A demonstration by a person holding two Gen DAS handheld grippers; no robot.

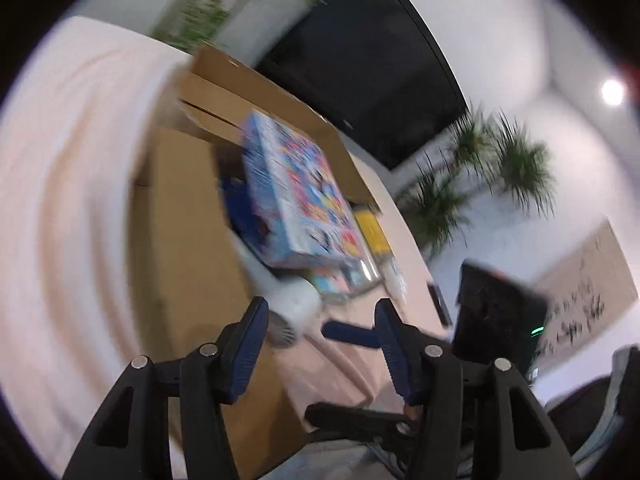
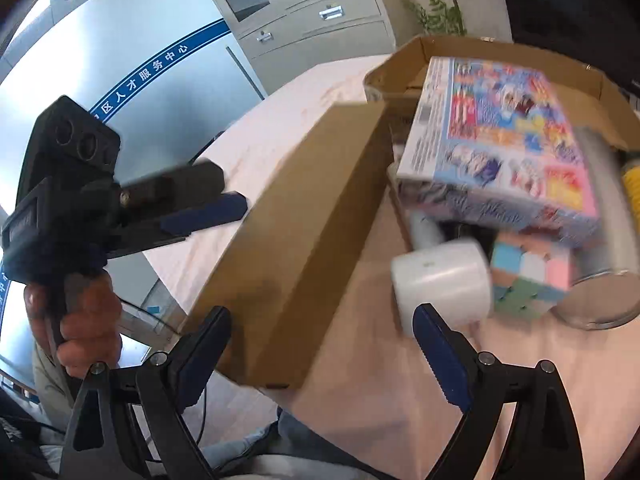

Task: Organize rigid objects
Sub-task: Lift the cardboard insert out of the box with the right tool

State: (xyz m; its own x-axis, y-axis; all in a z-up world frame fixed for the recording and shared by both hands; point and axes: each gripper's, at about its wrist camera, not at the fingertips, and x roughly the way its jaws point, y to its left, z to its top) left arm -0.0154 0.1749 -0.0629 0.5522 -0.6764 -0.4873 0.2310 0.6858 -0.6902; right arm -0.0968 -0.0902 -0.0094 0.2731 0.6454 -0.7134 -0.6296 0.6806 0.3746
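Observation:
A cardboard box (image 2: pixel 304 216) lies on its side on a pink-covered table (image 2: pixel 400 400), its contents spilling from the open mouth. A colourful printed box (image 2: pixel 504 140) leans out on top; it also shows in the left wrist view (image 1: pixel 296 188). Below it lie a white cylinder (image 2: pixel 440 280), a pastel cube puzzle (image 2: pixel 532 280) and a metal can (image 2: pixel 608 280). My right gripper (image 2: pixel 320 340) is open and empty, just short of the cardboard box. My left gripper (image 1: pixel 320 336) is open and empty, near the white cylinder (image 1: pixel 296 304). The left gripper also shows in the right wrist view (image 2: pixel 200 208).
A yellow object (image 1: pixel 374 228) sits deep in the box. The other gripper's black body (image 1: pixel 496 320) is at the right. A dark screen (image 1: pixel 372 60), plants (image 1: pixel 480 176) and grey cabinets (image 2: pixel 304 12) stand beyond the table. The table edge is close below me.

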